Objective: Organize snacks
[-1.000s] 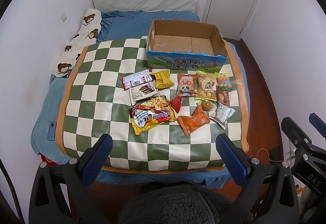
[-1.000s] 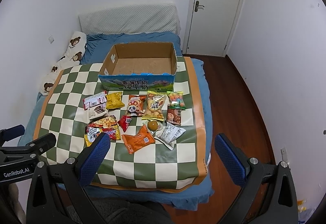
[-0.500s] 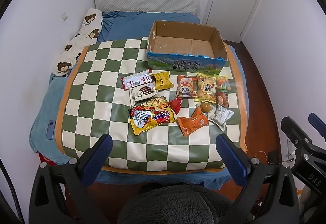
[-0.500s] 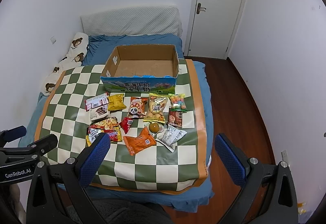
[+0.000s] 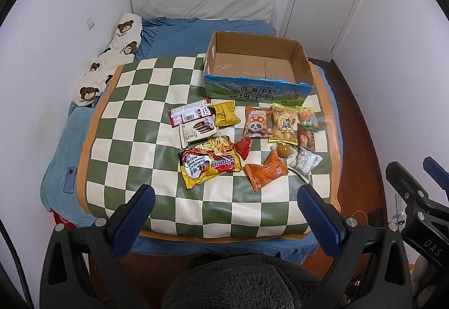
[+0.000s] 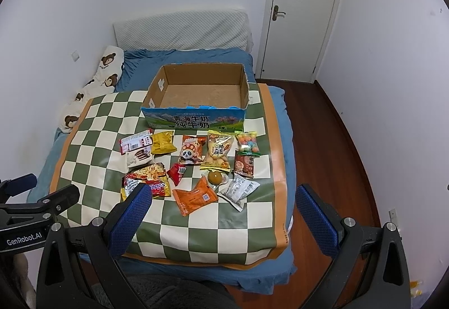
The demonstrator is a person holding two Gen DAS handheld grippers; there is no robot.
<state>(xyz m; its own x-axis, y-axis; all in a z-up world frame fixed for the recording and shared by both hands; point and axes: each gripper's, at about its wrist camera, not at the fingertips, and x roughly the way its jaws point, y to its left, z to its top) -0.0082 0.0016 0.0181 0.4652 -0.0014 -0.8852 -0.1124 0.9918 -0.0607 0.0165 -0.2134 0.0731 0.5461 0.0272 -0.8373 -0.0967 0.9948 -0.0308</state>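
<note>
— While both claws hang short of the bed, what lies on the checked mat (image 5: pixel 134 112), left to right?

— Farthest left, a red-and-white packet (image 5: pixel 189 114) with a Franzi biscuit pack (image 5: pixel 197 135) touching its near edge, and the Sedaap noodle bag (image 5: pixel 209 166) nearer still. Just beside them sit a gold pouch (image 5: pixel 226 114) and a small red wrapper (image 5: pixel 243 147).

— And the middle?

— A panda packet (image 5: pixel 255 126), a yellow biscuit bag (image 5: pixel 284 125), a round brown snack in clear wrap (image 5: pixel 283 150) and an orange packet (image 5: pixel 265 173).

— The right end?

— A bag of coloured candies (image 5: pixel 308 119), a dark brown pack (image 5: pixel 306 137) below it, and a white sachet (image 5: pixel 304 163).

— The cardboard box (image 6: pixel 196 121)?

— Behind the snacks, open-topped, nothing inside, its printed front just beside the back row.

— The claws?

— Left gripper (image 5: pixel 224 215) spread wide, holding nothing. Right gripper (image 6: pixel 223 215) likewise wide and unloaded; one blue fingertip (image 6: pixel 132 210) overlaps the noodle bag in its view.
</note>
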